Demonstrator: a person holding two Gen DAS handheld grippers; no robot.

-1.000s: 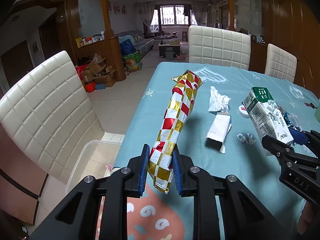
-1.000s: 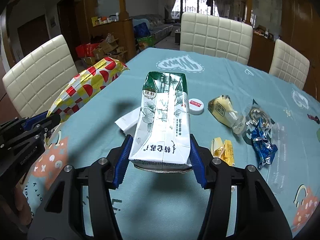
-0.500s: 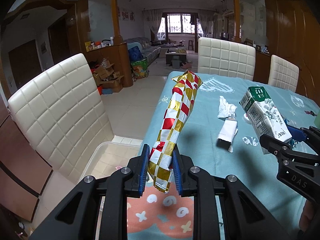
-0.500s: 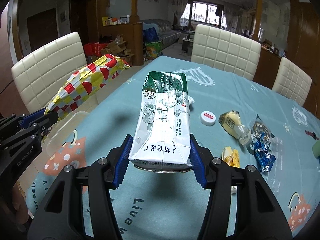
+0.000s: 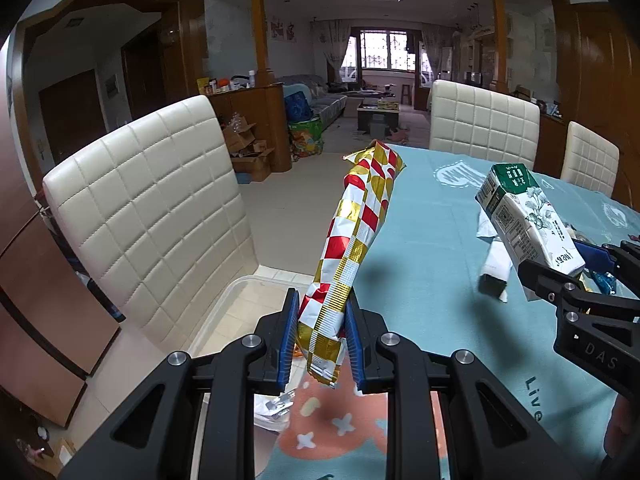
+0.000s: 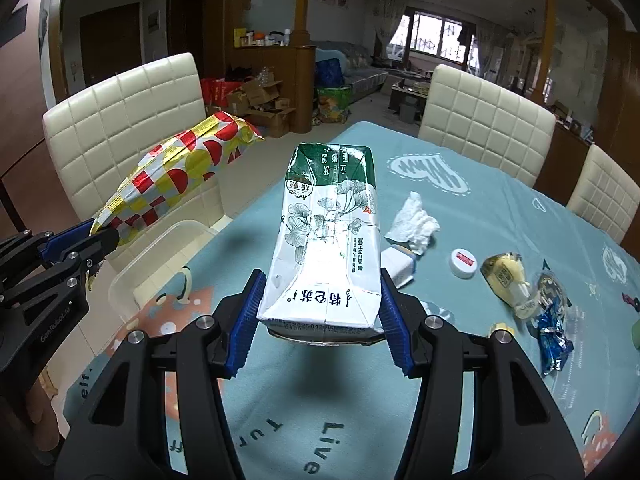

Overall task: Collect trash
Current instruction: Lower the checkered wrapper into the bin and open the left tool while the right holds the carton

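The left claw (image 5: 322,338) gripped a red-and-gold foil bag (image 5: 356,248) by its lower end, long axis toward 12 o'clock, above a clear bin (image 5: 228,304). The right claw (image 6: 320,316) clamped a milk carton (image 6: 328,240), top toward 12, over the surface (image 6: 500,208). Tissue (image 6: 414,224), cap (image 6: 464,263) and wrappers (image 6: 552,332) lay at 2 o'clock; the bin's contents were hard to make out.
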